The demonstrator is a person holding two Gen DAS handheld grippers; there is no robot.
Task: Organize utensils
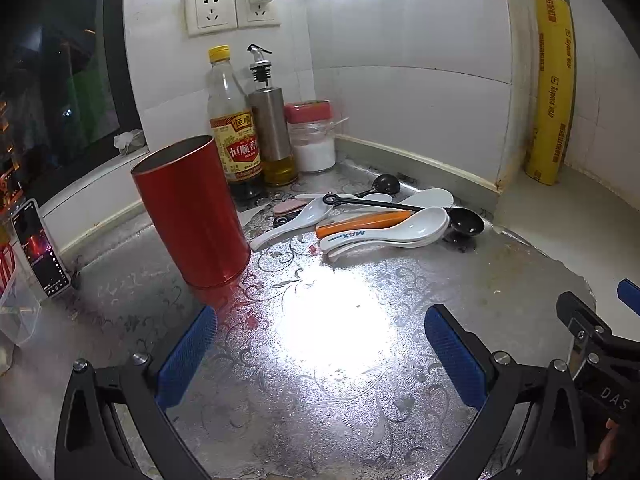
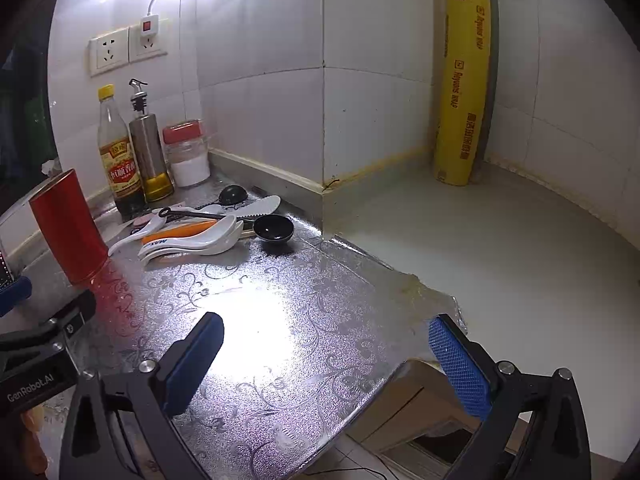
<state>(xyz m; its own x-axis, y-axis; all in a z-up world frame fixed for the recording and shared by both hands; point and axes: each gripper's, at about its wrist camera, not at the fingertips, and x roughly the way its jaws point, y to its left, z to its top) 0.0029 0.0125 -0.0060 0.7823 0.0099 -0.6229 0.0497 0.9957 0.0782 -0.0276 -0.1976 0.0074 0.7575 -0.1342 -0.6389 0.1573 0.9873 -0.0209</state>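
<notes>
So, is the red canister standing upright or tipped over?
Upright. The red canister stands on its base on the foil-covered counter, open mouth up, beside the pile of spoons.

White glossy wall tiles [image 2: 380,120] meet in a corner behind the tabletop [image 1: 340,380], whose silver embossed floral covering throws back a bright glare. A double wall socket [image 1: 232,12] holds a switched plug. At far left a dark window [image 1: 60,80] shows night outside. Pale bare counter [image 2: 500,260] stretches rightward.
</notes>
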